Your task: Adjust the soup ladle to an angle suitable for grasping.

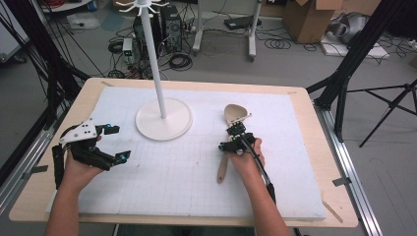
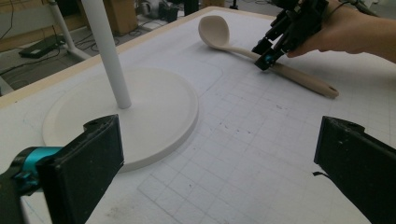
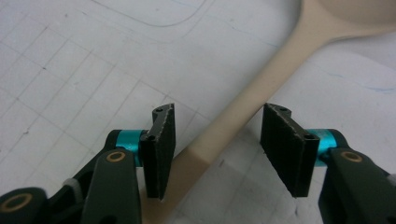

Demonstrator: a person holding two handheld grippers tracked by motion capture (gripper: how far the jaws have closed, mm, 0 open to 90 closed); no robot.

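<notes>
My right gripper (image 3: 215,154) straddles the ladle (image 3: 261,79) handle, jaws apart, pads not yet pressing: grasp pending. Ladle lies flat, right of the white stand (image 1: 163,118); lifting remains. Left gripper (image 1: 112,142) idles wide open, near left.

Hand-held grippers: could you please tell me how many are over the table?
2: the left hand-held gripper beside the white stand's base, the right hand-held gripper straddling the wooden ladle.
</notes>
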